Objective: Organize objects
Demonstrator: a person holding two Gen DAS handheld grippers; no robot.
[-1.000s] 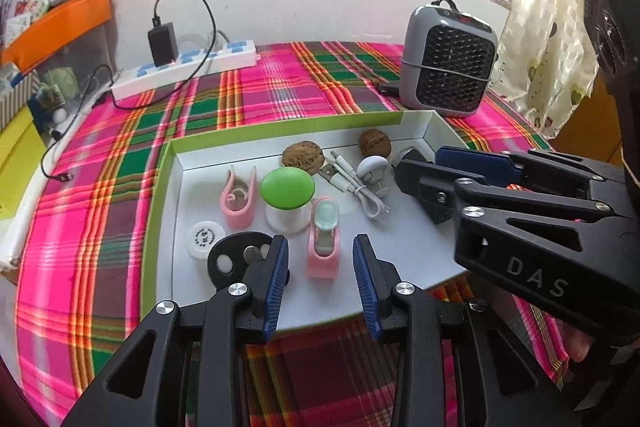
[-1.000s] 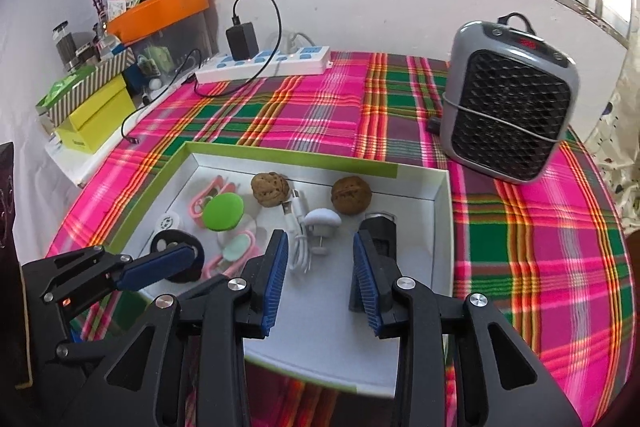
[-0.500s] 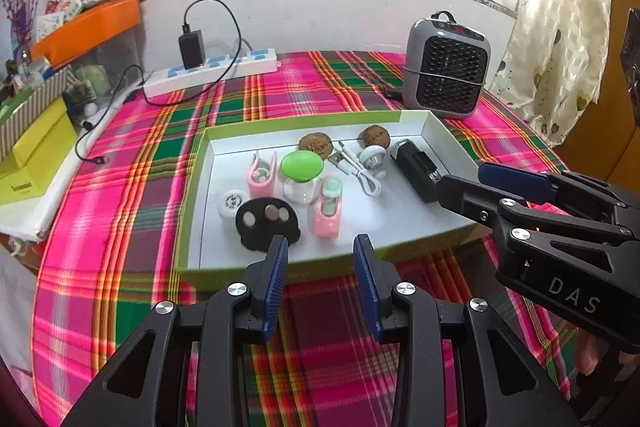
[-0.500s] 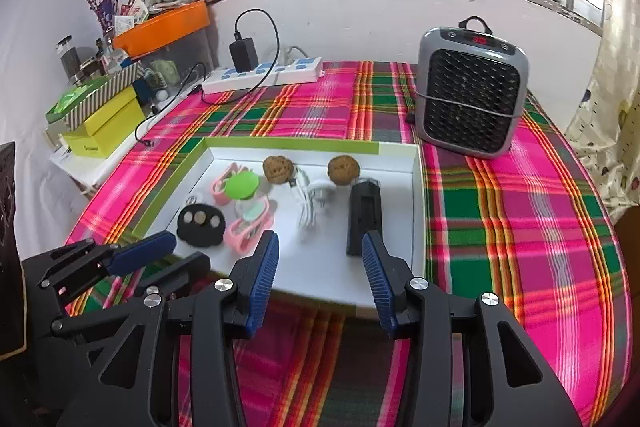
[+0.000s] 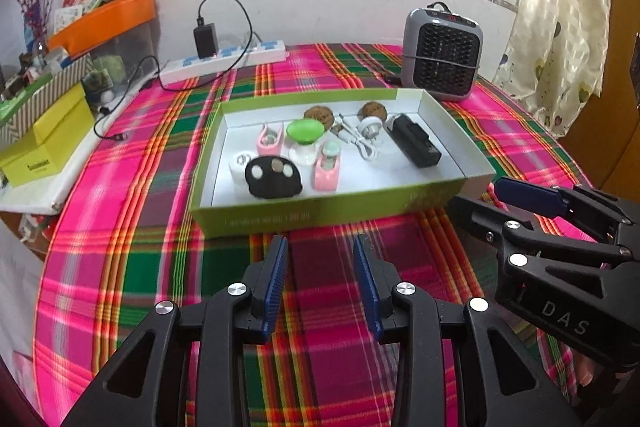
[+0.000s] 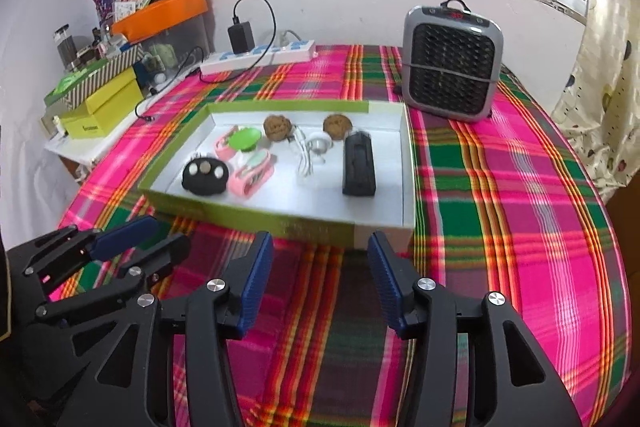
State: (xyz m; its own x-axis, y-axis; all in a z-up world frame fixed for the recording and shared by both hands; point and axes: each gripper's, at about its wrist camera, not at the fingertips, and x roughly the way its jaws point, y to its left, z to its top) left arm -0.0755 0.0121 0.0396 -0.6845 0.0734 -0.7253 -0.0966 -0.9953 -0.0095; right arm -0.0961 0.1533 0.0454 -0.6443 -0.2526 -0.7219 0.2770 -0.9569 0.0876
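Observation:
A green-sided box lid with a white floor sits on the plaid tablecloth. In it lie two walnuts, a green-topped mushroom object, two pink clips, a black lumpy holder, a white cable with plug, a small white disc and a black rectangular device. My left gripper is open and empty, in front of the lid. My right gripper is open and empty, also in front, to the right of the left one.
A grey heater stands behind the lid at right. A white power strip with a black charger lies at the back. Yellow and striped boxes and an orange bin sit on the left. A curtain hangs at right.
Both grippers have pulled back from above the lid toward the near side of the table. The right gripper's jaws have opened wider. The objects in the lid have not moved.

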